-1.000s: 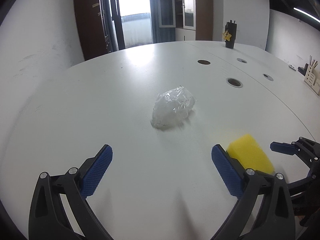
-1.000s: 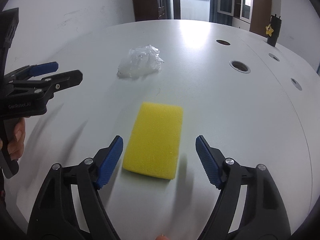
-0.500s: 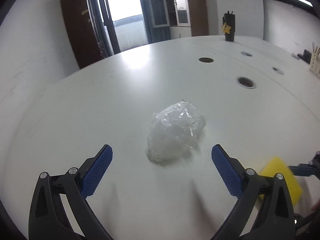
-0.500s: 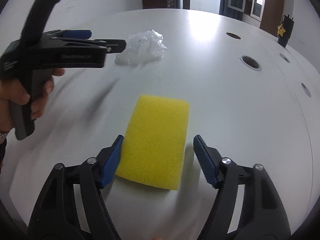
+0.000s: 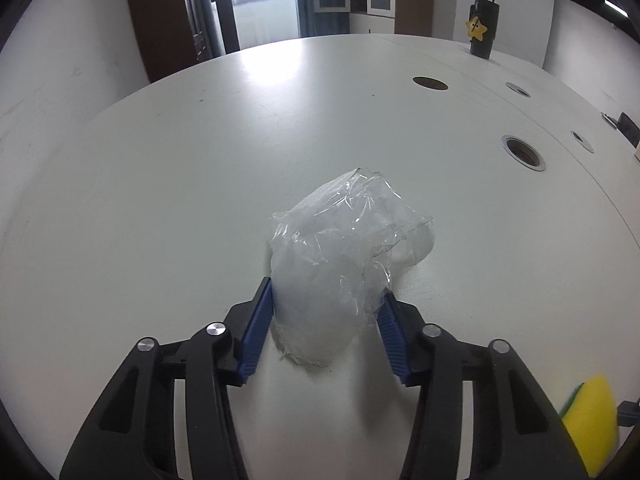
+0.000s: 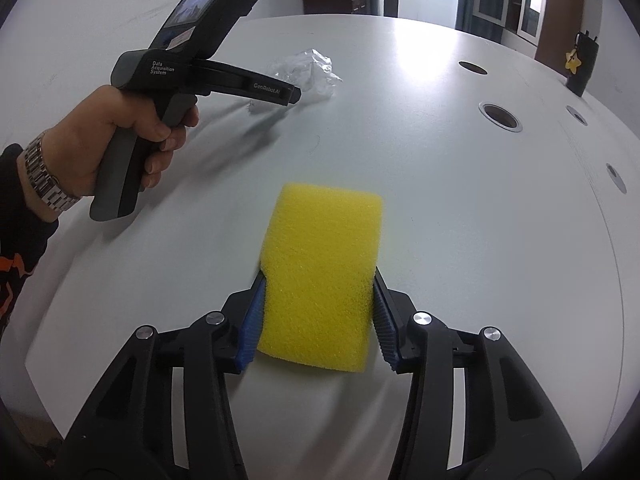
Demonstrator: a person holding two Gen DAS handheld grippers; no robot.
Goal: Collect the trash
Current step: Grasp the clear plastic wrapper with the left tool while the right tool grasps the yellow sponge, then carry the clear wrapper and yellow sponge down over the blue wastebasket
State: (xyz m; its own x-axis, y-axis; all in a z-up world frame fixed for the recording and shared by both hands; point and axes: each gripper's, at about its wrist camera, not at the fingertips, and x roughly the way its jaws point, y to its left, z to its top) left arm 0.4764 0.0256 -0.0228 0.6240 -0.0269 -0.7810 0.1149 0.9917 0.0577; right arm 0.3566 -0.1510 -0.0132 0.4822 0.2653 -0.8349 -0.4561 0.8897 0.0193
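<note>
A white round worktop fills both views, with dark cabinets and a bright doorway behind it at 12 o'clock. Several round holes dot the surface toward 2 o'clock, and a black cup with a yellow star stands near the far edge at 1 o'clock.

In the left wrist view, the left gripper is clamped on a crumpled clear plastic bag. Both blue pads press against the near end of the bag, which rests on the worktop and bulges out beyond the fingertips toward 12 o'clock. The sponge shows as a blurred yellow patch at the 4 o'clock edge of this view.

In the right wrist view, the right gripper is closed on the sponge. Its blue pads touch the two long sides of the near half, and the sponge lies flat on the worktop, reaching toward 12 o'clock. At 10 o'clock the person's left hand, with a metal watch on the wrist, holds the left gripper by its handle. Its tip meets the bag, which lies at 11 o'clock, well apart from the sponge.
</note>
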